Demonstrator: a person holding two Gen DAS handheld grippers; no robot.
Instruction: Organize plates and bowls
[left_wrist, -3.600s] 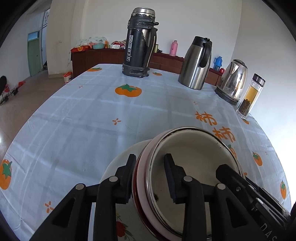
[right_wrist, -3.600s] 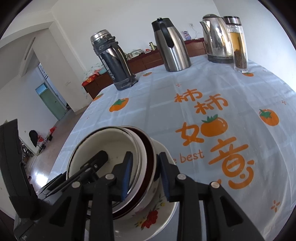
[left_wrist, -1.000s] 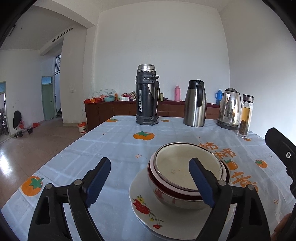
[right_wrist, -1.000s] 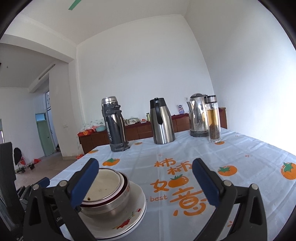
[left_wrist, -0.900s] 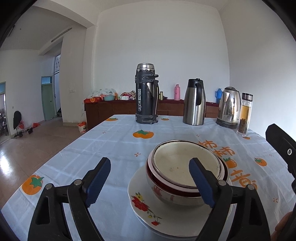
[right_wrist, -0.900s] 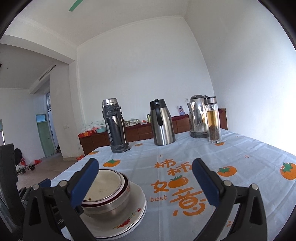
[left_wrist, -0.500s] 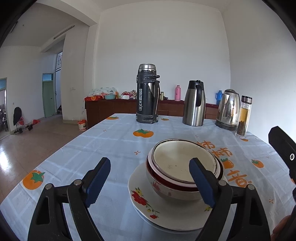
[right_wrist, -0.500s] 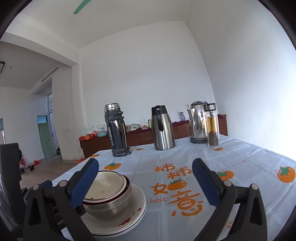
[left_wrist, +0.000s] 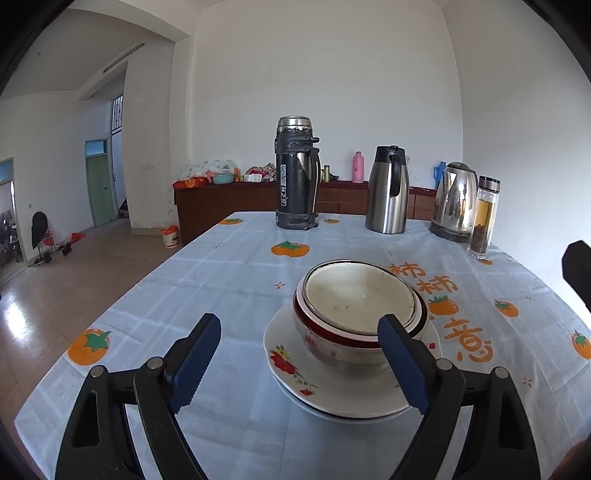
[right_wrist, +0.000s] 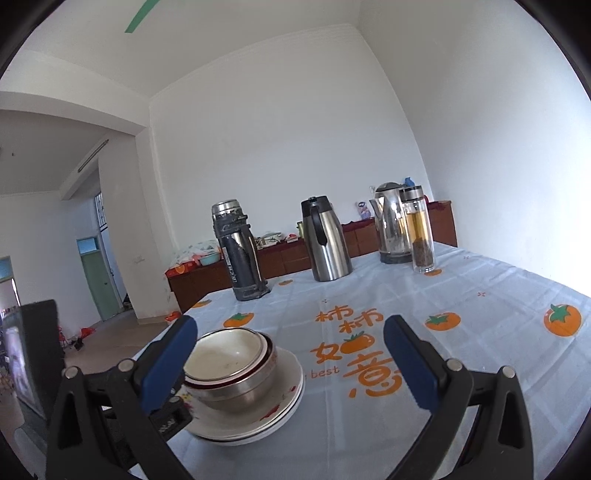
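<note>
Left wrist view: left gripper (left_wrist: 299, 360) spread wide and empty behind nested bowls (left_wrist: 360, 308) on stacked plates (left_wrist: 343, 395); only the right wrist view shows two plate rims, right gripper (right_wrist: 290, 363) gaping too; bare tablecloth (right_wrist: 480, 295) lies all around; 3.6 seconds earlier both gripped the bowls' rims.

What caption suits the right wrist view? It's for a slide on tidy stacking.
Nested bowls sit on stacked plates on the persimmon tablecloth, right gripper open and empty.
</note>
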